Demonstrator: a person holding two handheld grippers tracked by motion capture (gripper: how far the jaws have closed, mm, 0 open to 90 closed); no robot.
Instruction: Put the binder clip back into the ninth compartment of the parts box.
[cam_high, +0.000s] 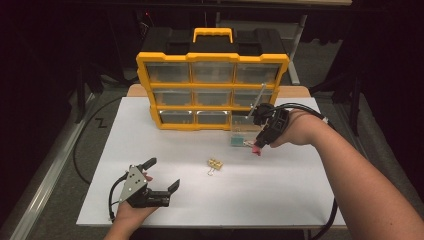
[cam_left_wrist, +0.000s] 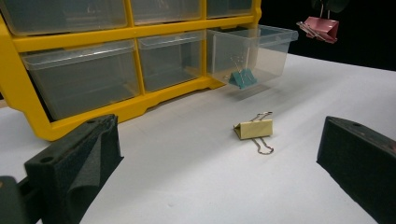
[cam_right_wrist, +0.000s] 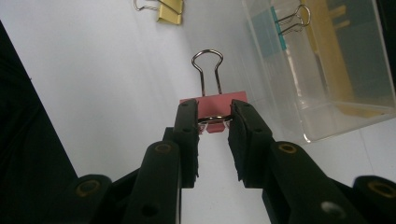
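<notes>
Legible text, labels, brands, numbers, signs: none; the yellow-framed drawer cabinet (cam_high: 212, 90) carries no readable marking on frame or handle; its clear drawers (cam_left_wrist: 173, 58) bear no labels; the binder clips, pink (cam_right_wrist: 214, 112), yellow (cam_left_wrist: 253, 129), teal (cam_left_wrist: 243, 77), show no print.

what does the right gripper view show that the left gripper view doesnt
The right gripper view alone shows the right hand-held gripper shut on the pink metal binder clip, its jaws on the clip's wire handles. The left gripper view alone shows the yellow plastic drawer organiser. Both share the pink clip, the yellow binder clip, the teal binder clip, the pulled-out clear plastic drawer and the white table.
</notes>
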